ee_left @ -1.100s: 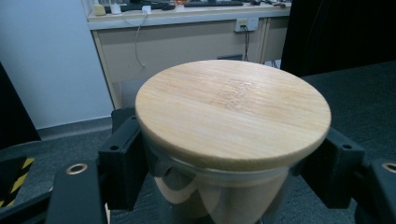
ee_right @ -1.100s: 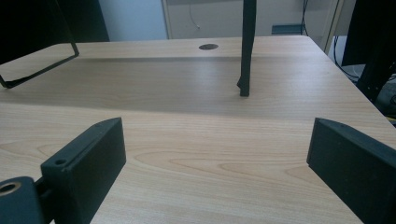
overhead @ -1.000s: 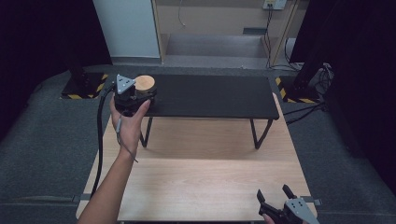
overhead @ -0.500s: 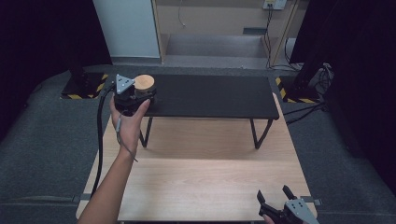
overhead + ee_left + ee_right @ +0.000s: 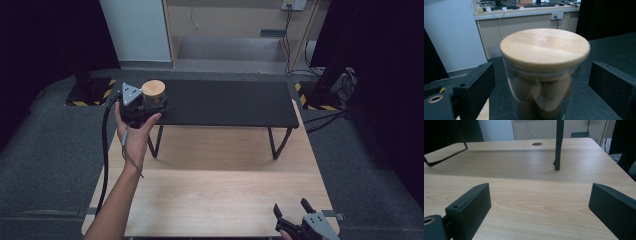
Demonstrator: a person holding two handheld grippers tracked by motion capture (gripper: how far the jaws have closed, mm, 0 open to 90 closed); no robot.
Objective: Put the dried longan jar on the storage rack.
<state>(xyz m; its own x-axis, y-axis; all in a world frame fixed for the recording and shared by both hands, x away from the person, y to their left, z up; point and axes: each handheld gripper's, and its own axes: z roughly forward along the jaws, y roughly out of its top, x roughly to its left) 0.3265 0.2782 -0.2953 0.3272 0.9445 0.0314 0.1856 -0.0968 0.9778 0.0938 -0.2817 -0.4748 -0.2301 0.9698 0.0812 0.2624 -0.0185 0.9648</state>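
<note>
At the black shelf's (image 5: pixel 225 102) left edge, the left tool (image 5: pixel 134 102), just spread, flanks the jar (image 5: pixel 544 75) untouching.

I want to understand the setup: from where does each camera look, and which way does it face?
High view: above the person's side, facing forward and down on the wooden table; forearm and both hand-held grippers show.
Left gripper view: on the left hand-held gripper, facing the glass jar on the black shelf; jaws apart, clear of it.
Right gripper view: on the right hand-held gripper, low over the table; open jaws.
High and left views share the jar.
</note>
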